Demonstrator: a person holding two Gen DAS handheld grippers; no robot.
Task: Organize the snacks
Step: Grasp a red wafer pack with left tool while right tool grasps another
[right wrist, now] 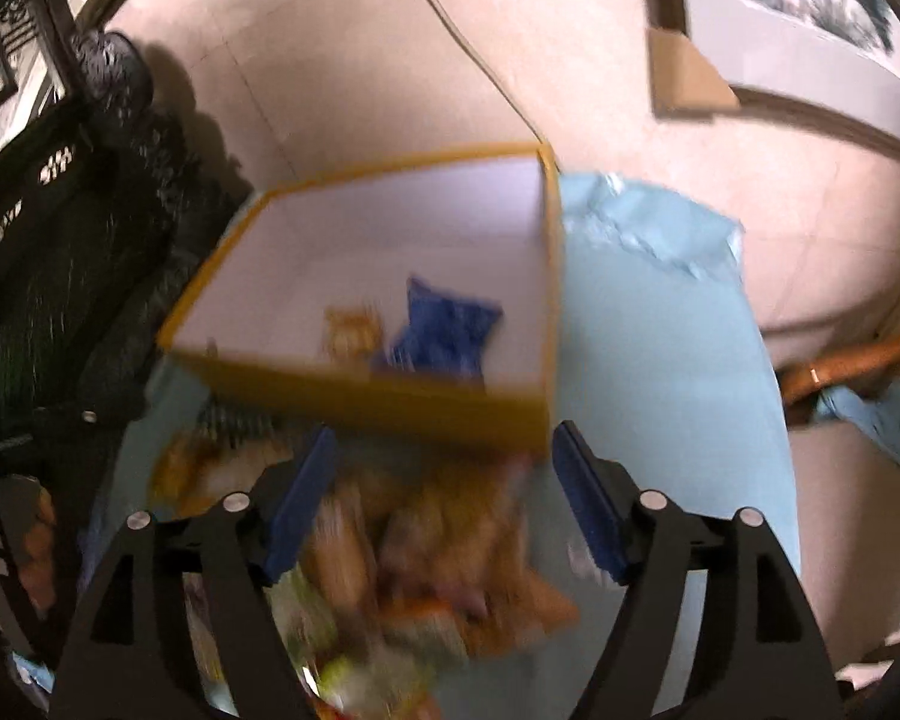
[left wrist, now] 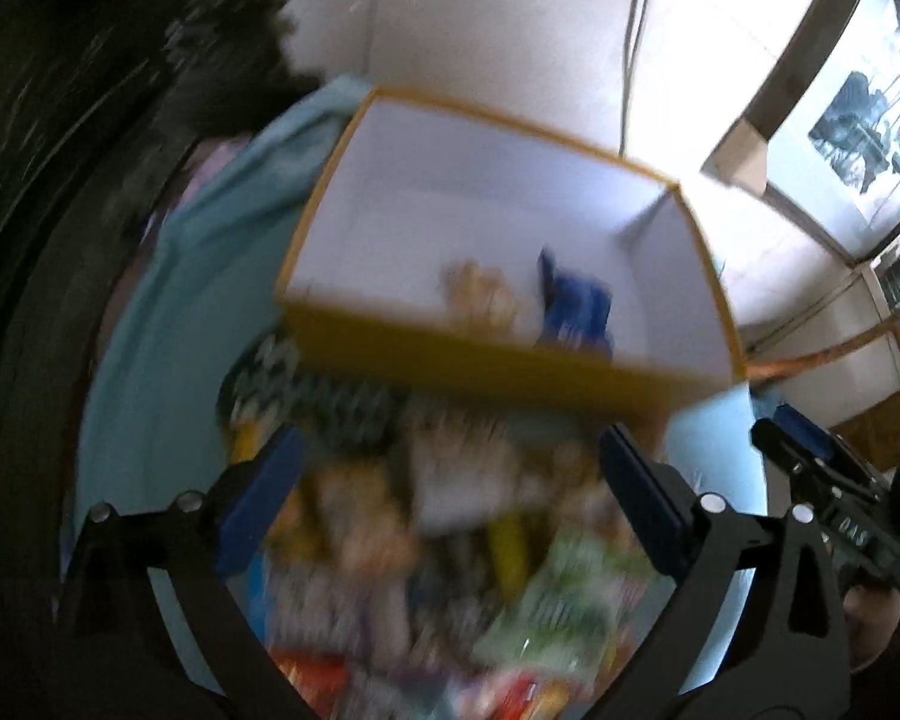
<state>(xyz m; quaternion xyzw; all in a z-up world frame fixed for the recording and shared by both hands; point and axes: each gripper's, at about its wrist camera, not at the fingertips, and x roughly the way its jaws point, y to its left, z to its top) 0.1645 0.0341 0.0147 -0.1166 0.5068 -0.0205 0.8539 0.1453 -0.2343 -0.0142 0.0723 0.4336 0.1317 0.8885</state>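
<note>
Left wrist view: a light-blue tablecloth (left wrist: 150,360) carries a yellow cardboard box (left wrist: 450,360), long side across the frame, holding a blue packet (left wrist: 576,300). Against its near wall lies a blurred snack pile (left wrist: 450,540); orientations unclear. Packets look light, crinkly, slippery; pinch a flat edge. Left gripper (left wrist: 450,492) and right gripper (right wrist: 444,498) are spread, empty.

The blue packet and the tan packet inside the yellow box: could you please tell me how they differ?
The blue packet is deep blue and looks the larger; the tan packet is pale orange-brown and looks smaller. In the right wrist view the blue packet lies right of the tan one. Both rest on the white floor of the yellow box, near its front wall, apart from the loose snack pile. Blur hides their print.
</note>
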